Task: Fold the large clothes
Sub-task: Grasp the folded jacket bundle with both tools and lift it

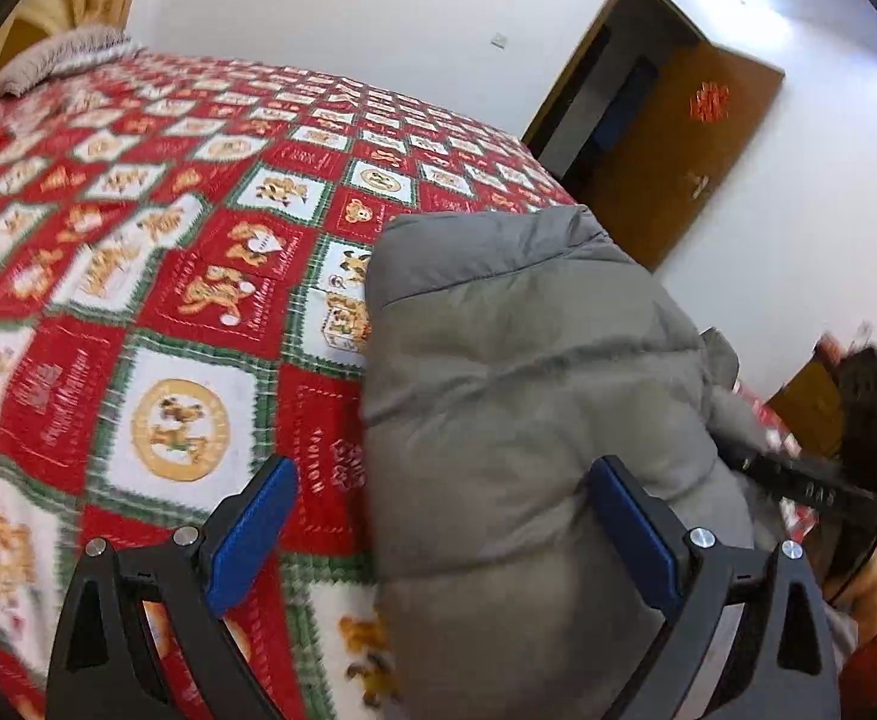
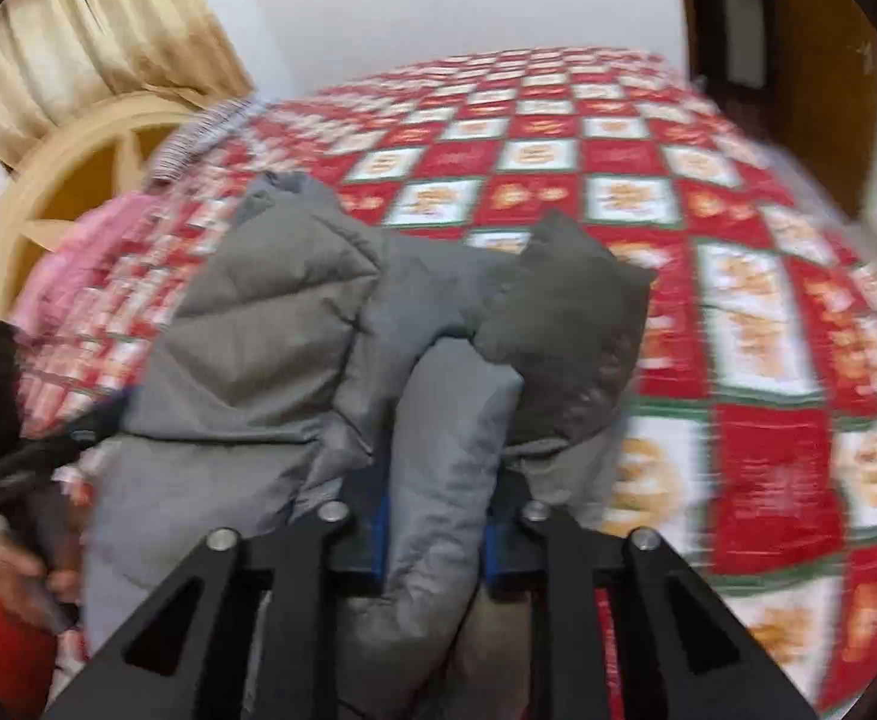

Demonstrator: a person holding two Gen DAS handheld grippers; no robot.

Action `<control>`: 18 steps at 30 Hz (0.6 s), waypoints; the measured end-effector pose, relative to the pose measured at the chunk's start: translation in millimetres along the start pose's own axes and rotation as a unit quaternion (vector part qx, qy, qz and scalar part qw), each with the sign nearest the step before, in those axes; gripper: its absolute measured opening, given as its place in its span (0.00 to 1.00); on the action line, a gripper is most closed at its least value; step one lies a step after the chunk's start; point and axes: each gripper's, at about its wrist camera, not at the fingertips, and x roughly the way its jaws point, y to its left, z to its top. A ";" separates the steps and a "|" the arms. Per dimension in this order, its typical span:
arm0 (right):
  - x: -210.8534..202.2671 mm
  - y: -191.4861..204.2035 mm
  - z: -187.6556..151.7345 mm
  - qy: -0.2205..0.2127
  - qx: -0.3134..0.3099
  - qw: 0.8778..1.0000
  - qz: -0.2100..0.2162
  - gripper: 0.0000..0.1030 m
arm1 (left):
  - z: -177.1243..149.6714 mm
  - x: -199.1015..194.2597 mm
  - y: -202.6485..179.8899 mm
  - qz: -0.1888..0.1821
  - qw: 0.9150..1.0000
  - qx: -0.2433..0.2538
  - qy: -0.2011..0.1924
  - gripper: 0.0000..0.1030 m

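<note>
**Spotter:** Left to right, what have you got?

**Operator:** My left claw point(image 1: 438, 540) stands wide open and holds nothing; the grey puffer jacket point(image 1: 534, 420) lies bunched just past it and to its right, on the bed point(image 1: 186, 276) near its near edge. My right claw point(image 2: 435, 534) is clamped on a padded fold of that jacket point(image 2: 438, 450).

**Spotter:** Which way does it run?

**Operator:** Its long axis runs away from me, toward the far edge. I judge the left claw must come rightward to take the free side.
</note>
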 end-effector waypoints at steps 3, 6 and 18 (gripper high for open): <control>28.0 -53.8 -15.8 -0.009 0.159 0.976 0.146 0.18 | 5.3 8.3 -4.4 -0.038 0.999 -0.022 -0.005 0.95; 51.6 -90.7 -40.9 -0.026 0.234 0.948 0.214 0.08 | 1.3 17.1 -18.3 -0.035 0.999 -0.013 0.006 0.95; -3.6 -71.5 -31.4 -0.036 0.124 0.986 0.106 0.48 | -3.5 20.3 -0.7 -0.054 0.998 -0.010 0.040 0.95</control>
